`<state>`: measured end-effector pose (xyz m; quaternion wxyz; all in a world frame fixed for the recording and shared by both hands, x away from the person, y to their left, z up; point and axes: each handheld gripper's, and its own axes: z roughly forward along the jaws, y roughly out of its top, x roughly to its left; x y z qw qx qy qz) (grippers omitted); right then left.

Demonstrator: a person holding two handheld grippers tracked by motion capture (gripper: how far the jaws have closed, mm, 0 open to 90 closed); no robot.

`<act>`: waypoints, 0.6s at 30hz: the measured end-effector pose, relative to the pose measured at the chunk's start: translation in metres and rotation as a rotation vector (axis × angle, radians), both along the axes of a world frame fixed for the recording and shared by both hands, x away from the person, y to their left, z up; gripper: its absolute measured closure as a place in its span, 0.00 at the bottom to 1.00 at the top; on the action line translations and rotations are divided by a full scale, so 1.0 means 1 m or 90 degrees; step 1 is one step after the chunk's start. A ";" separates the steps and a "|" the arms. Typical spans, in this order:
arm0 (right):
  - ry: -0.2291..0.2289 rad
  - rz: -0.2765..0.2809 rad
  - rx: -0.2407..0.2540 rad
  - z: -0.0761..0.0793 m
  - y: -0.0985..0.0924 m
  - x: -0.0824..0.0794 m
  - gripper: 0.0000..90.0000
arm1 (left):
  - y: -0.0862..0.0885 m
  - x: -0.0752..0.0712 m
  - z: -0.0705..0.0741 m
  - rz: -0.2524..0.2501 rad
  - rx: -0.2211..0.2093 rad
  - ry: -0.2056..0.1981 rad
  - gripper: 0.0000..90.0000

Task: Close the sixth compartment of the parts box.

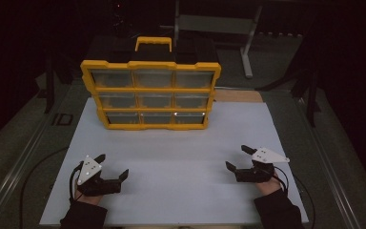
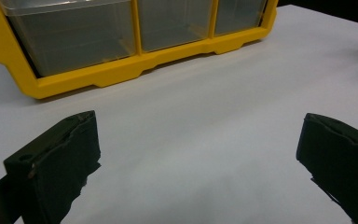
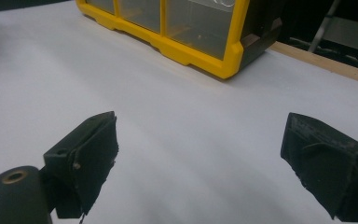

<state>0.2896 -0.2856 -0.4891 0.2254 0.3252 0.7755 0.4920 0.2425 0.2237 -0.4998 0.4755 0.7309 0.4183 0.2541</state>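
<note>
On white board, unlabelled yellow organizer point(image 1: 150, 90)

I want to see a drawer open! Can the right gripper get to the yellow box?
Probably yes: only bare white table lies between the open right gripper and the yellow plastic drawer cabinet.

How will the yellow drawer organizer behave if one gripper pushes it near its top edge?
The yellow organizer stands upright on a narrow base, so it may tip backward. Its plastic frame looks stiff. The smooth white tabletop could let it slide when pushed low.
</note>
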 end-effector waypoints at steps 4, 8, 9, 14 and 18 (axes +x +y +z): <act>-0.001 -0.001 -0.014 -0.004 0.000 -0.002 0.12 | 0.000 0.000 0.000 -0.001 0.000 0.000 0.00; 0.005 -0.001 -0.016 -0.007 -0.001 -0.001 0.12 | -0.001 0.000 0.000 -0.003 -0.001 0.000 0.00; 0.007 -0.002 -0.014 -0.007 -0.001 0.000 0.12 | -0.001 0.000 0.000 -0.003 0.000 0.000 0.00; 0.008 -0.010 0.004 -0.008 -0.003 0.002 0.12 | -0.001 0.001 -0.002 -0.007 0.000 0.004 0.00; 0.016 -0.011 0.003 -0.009 -0.003 0.002 0.12 | -0.002 0.001 -0.002 -0.010 0.002 0.005 0.00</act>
